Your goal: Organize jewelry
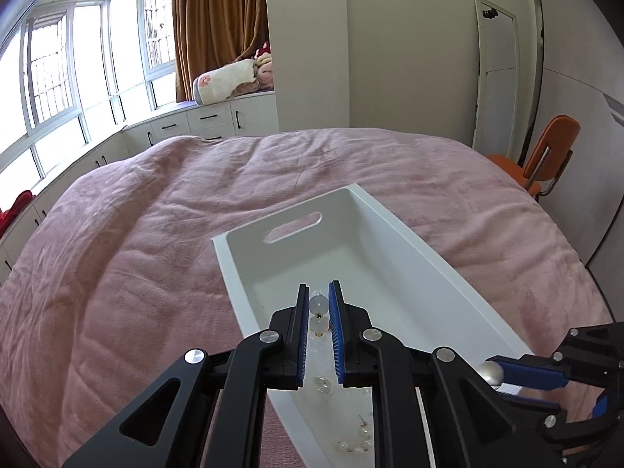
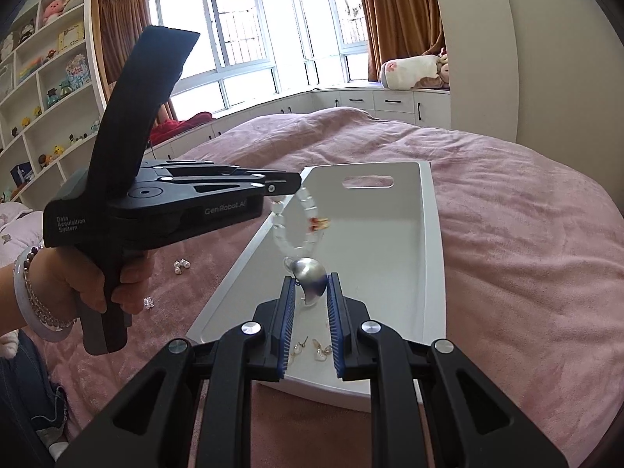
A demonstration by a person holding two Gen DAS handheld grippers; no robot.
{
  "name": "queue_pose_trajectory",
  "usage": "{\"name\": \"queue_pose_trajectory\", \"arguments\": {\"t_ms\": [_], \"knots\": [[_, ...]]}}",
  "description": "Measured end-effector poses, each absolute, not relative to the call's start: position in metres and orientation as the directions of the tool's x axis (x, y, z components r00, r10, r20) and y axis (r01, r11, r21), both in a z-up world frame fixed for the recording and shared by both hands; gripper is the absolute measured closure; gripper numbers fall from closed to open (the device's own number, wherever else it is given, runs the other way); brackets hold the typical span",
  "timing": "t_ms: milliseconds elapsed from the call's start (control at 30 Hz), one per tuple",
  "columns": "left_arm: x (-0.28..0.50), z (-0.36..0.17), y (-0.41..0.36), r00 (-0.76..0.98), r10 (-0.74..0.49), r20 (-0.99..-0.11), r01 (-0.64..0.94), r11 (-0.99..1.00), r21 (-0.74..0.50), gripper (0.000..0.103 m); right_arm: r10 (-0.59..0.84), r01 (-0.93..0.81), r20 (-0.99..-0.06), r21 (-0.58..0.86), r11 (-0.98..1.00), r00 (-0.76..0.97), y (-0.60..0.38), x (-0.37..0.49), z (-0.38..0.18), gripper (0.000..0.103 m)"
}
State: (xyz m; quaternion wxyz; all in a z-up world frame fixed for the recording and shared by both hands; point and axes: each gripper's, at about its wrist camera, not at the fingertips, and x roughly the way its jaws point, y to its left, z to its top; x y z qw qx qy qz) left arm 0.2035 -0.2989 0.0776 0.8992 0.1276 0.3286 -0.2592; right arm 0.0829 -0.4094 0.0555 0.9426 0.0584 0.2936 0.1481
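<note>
Left tongs nearly closed, blue pads pinching bead bracelet, which dangles below tips. Person's left hand wraps pistol grip, bangles on wrist. Right tongs slightly apart, silver bauble clamped between pads; seen side-on from left wrist view, low right.

Bay windows admit daylight; brown curtains flank them. Pink bed, white shelves, orange chair.
</note>
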Motion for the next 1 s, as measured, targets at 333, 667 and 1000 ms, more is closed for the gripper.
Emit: {"name": "queue_pose_trajectory", "arguments": {"t_ms": [333,667,1000], "knots": [[0.199,0.060,-0.306,0.634,-0.371,-0.678,0.567,0.820,0.081,0.087,0.308,-0.239,-0.550,0.195,0.951,0.776,-0.409,0.086,0.050,0.086],[0.193,0.061,-0.307,0.646,-0.372,-0.667,0.575,0.811,0.104,0.071,0.296,-0.232,-0.547,0.185,0.955,0.783,-0.407,0.087,0.052,0.081],[0.190,0.090,-0.276,0.689,-0.389,-0.611,0.540,0.838,0.075,0.055,0.301,-0.251,-0.531,0.166,0.954,0.792,-0.395,0.088,0.062,0.061]]}}
